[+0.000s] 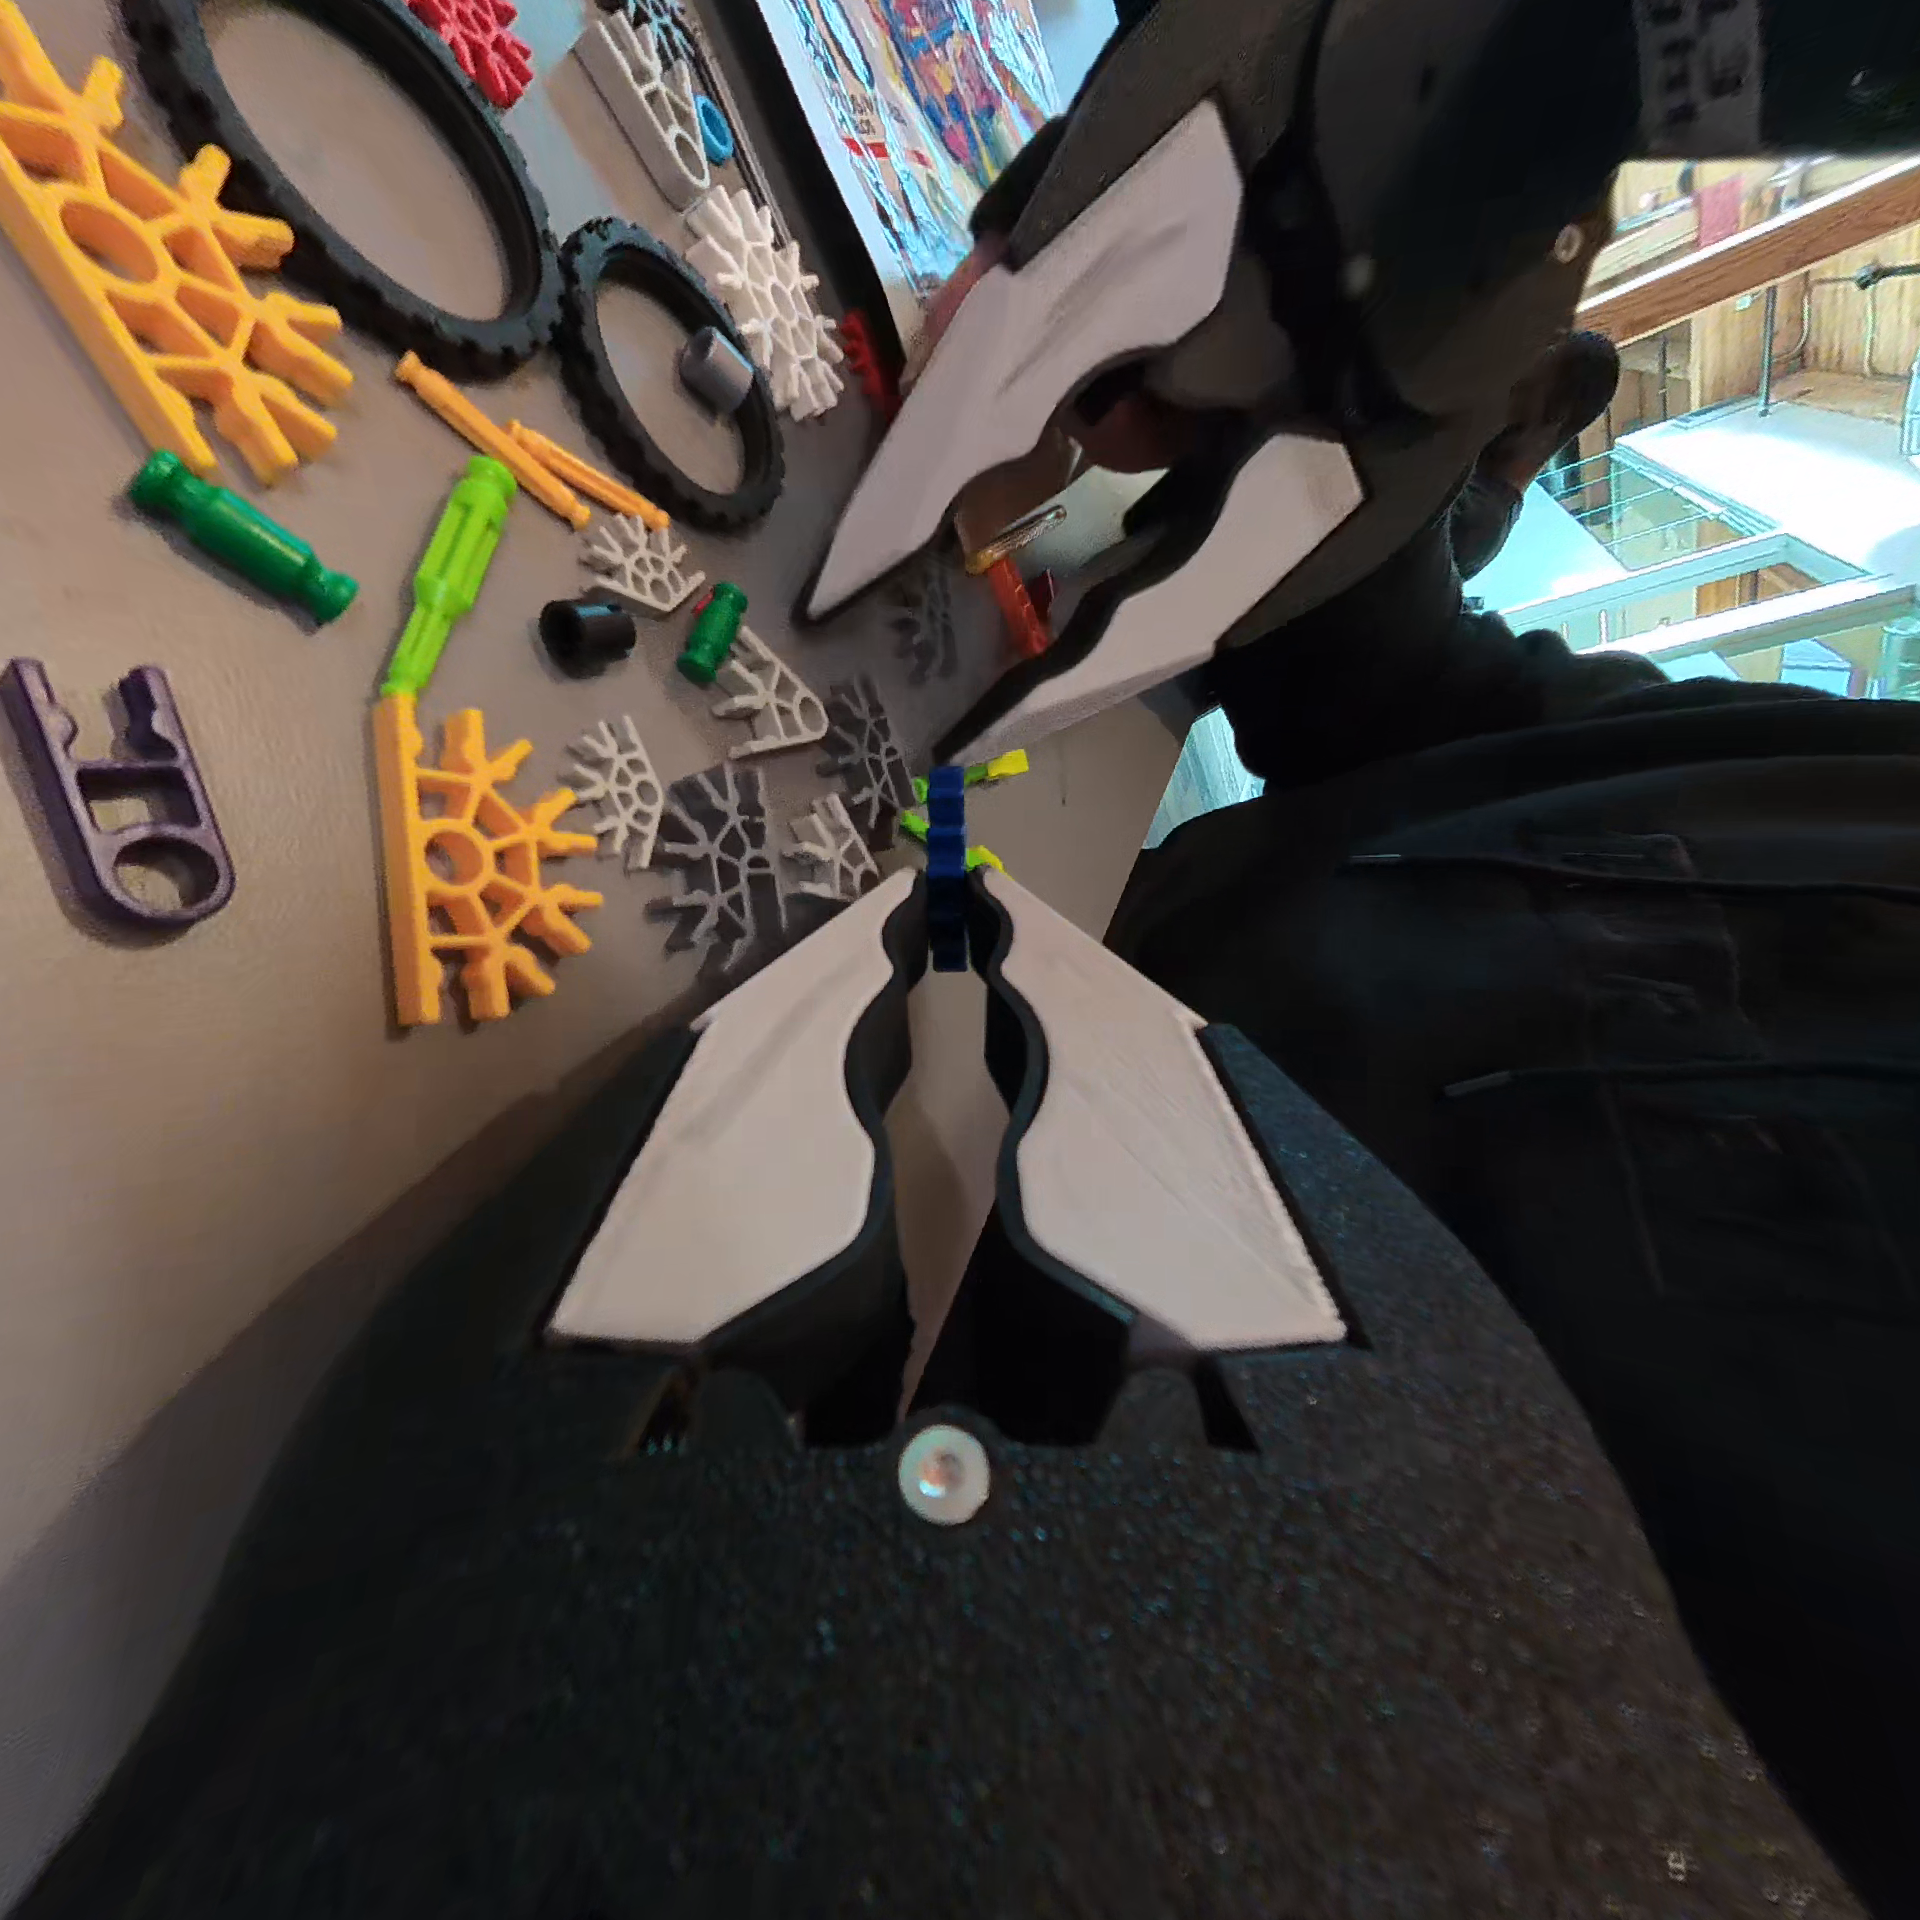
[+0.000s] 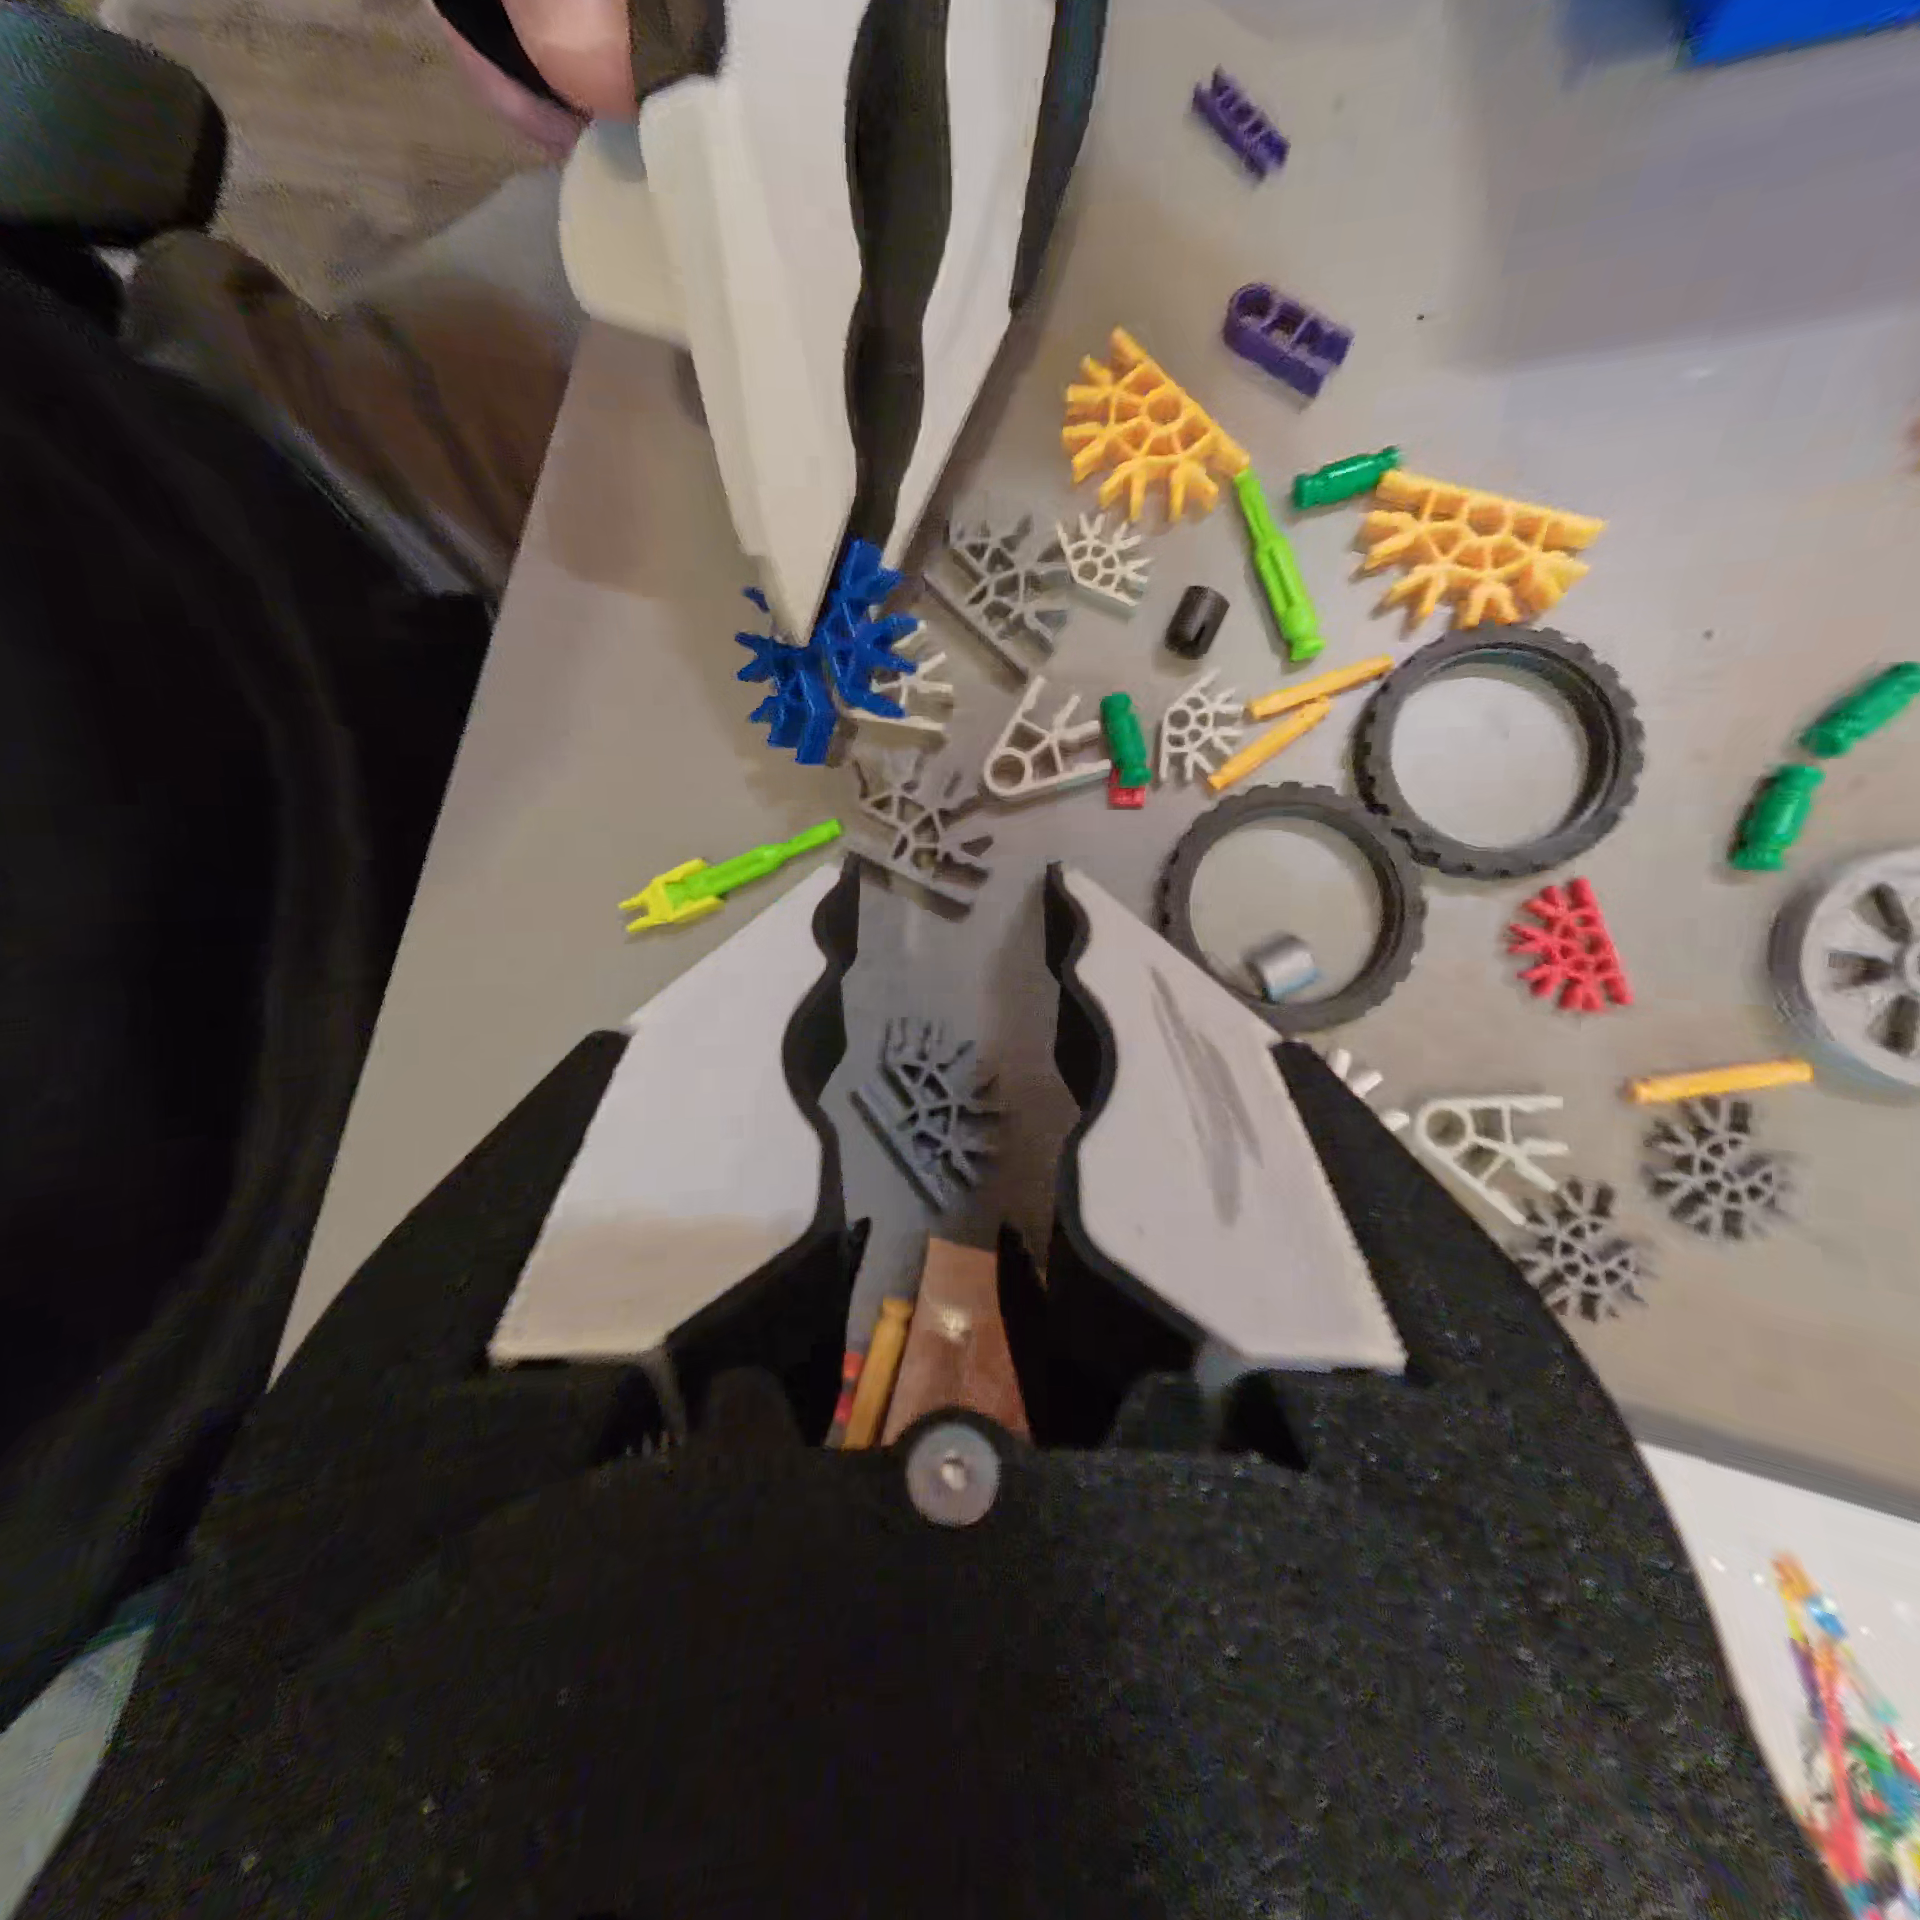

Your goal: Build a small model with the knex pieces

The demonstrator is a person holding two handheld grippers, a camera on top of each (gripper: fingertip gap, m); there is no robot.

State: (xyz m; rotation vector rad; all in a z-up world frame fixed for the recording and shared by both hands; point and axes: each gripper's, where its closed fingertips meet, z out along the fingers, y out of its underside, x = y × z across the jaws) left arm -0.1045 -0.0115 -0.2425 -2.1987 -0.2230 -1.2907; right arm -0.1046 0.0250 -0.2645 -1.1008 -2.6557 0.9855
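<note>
My left gripper [image 1: 945, 881] is shut on a blue snowflake connector [image 1: 948, 831], held edge-on above the grey table [image 1: 208, 1091]. In the right wrist view the left gripper [image 2: 847, 582] comes down from the top with that blue connector [image 2: 831, 665] in its tips. My right gripper [image 2: 951, 878] is open and empty, low over the table, with a dark grey connector [image 2: 925, 1122] lying between its fingers. A lime green rod with a yellow clip [image 2: 717, 878] lies just left of its left fingertip. The right gripper [image 1: 878, 681] also shows open in the left wrist view.
Two black tyres [image 2: 1496, 748] [image 2: 1288, 904], yellow fan connectors [image 2: 1143, 426], green rods [image 2: 1278, 566], purple clips [image 2: 1283, 338], a red connector [image 2: 1569, 945], a grey wheel hub [image 2: 1860, 966] and several grey connectors are scattered about. The table edge [image 2: 447, 790] runs at left. A person's dark clothing [image 1: 1558, 987] is close by. The left gripper's tips are roughly 5 centimetres from the right gripper's.
</note>
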